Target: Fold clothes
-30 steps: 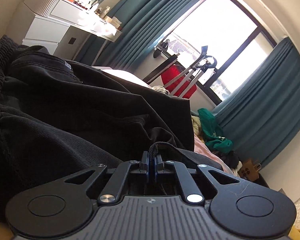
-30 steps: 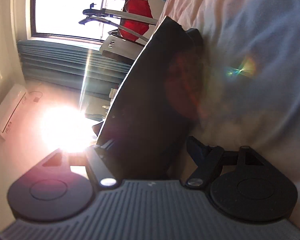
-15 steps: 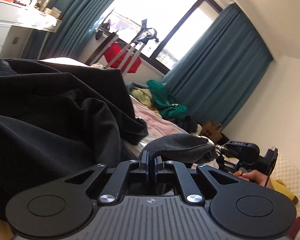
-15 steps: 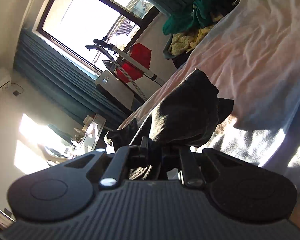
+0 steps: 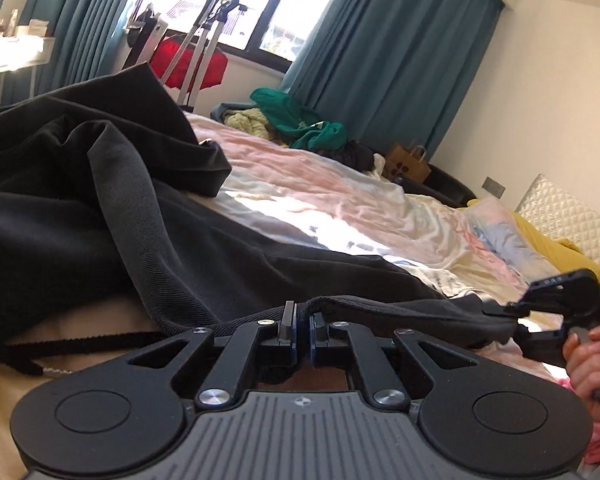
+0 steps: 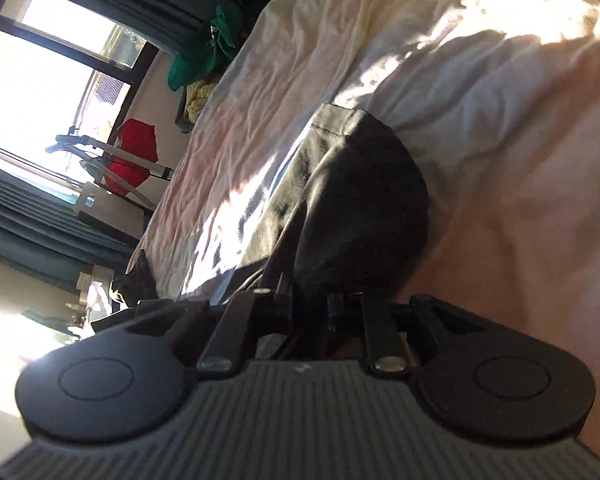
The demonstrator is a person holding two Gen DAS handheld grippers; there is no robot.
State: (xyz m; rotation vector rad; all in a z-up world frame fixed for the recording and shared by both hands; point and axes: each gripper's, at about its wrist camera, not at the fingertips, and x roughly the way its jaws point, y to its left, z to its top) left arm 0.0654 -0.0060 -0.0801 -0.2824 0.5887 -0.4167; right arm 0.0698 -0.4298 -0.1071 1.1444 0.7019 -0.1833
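A black garment [image 5: 100, 200] lies bunched on the bed at the left of the left wrist view. Its hem runs taut across the front. My left gripper [image 5: 302, 320] is shut on that hem. At the far right a hand [image 5: 588, 356] holds my right gripper [image 5: 512, 314], which pinches the other end of the hem. In the right wrist view the right gripper [image 6: 310, 304] has a fold of the black garment [image 6: 360, 208] between its jaws. The jaws are opening slightly, with the cloth still caught in them.
The pink and cream bed sheet [image 5: 320, 184] spreads beyond the garment. A pile of green and yellow clothes [image 5: 300, 120] sits at the bed's far end. A red item on a metal rack [image 5: 188, 60] stands by the window. A paper bag [image 5: 410, 160] and a quilted pillow [image 5: 560, 216] lie right.
The right gripper closed on the black cloth and carried it away across the bed. The left gripper swung right, still shut, and the hem now stretches between the two.
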